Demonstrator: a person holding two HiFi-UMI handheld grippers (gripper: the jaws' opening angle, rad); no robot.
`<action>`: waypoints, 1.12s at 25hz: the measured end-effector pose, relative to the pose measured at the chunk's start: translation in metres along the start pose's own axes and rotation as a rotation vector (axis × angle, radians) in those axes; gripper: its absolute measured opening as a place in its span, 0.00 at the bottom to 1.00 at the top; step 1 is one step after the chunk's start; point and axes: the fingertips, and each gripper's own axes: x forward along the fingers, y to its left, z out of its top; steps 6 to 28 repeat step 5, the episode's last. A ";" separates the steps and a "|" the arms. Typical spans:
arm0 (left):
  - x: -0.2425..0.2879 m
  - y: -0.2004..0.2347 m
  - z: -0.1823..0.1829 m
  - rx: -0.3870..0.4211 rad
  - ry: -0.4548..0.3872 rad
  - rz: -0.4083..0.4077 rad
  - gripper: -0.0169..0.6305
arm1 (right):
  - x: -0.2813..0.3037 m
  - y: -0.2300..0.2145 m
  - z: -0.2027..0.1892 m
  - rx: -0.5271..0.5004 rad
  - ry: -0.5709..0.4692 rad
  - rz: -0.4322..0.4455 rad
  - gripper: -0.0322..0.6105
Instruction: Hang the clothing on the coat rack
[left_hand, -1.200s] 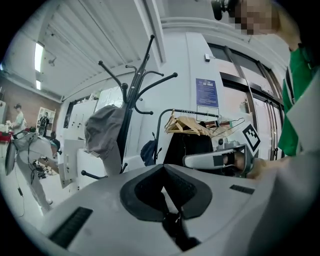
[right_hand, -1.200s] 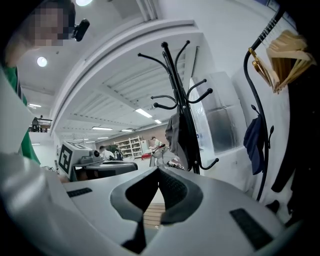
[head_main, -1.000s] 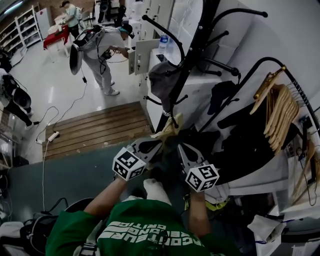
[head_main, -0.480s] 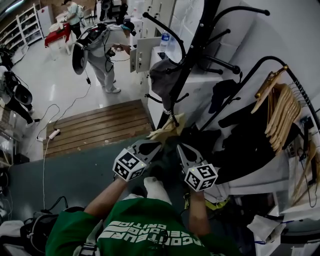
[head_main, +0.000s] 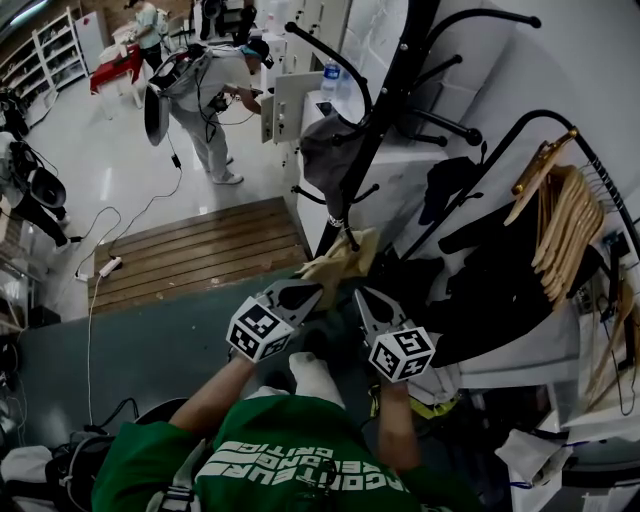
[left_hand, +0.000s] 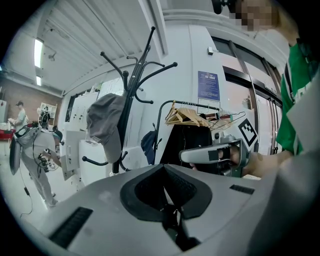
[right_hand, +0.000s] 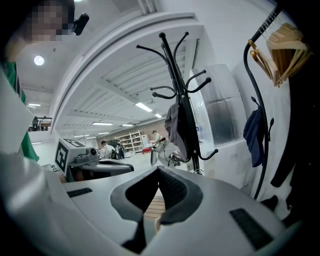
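A tan garment (head_main: 340, 262) is bunched at the foot of the black coat rack (head_main: 385, 110), between my two grippers. In the head view my left gripper (head_main: 316, 288) touches the garment's lower left edge with its jaws shut. A thin dark strand sits behind its pads (left_hand: 172, 187) in the left gripper view. My right gripper (head_main: 358, 293) is shut just right of the cloth, and a pale scrap (right_hand: 157, 222) shows in the gap under its tips. Both grippers point up at the rack (left_hand: 131, 105) (right_hand: 176, 100). A grey garment (head_main: 325, 160) hangs on a lower hook.
A black clothes rail with wooden hangers (head_main: 560, 220) and dark clothes (head_main: 490, 280) stands to the right. White cabinets (head_main: 400, 185) are behind the rack. A wooden platform (head_main: 195, 255) lies to the left, with a power strip (head_main: 105, 268). A person (head_main: 205, 95) stands further back.
The tan garment has come up a little and spreads wider between the gripper tips. Both grippers have barely moved. The person in the background has shifted slightly.
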 end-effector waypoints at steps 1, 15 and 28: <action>0.000 0.000 0.000 -0.001 0.000 0.000 0.03 | 0.000 0.000 0.000 0.001 0.002 -0.001 0.06; 0.001 0.000 0.002 -0.001 -0.002 0.000 0.03 | 0.001 -0.001 0.000 -0.002 0.006 -0.002 0.06; 0.001 0.000 0.002 -0.001 -0.002 0.000 0.03 | 0.001 -0.001 0.000 -0.002 0.006 -0.002 0.06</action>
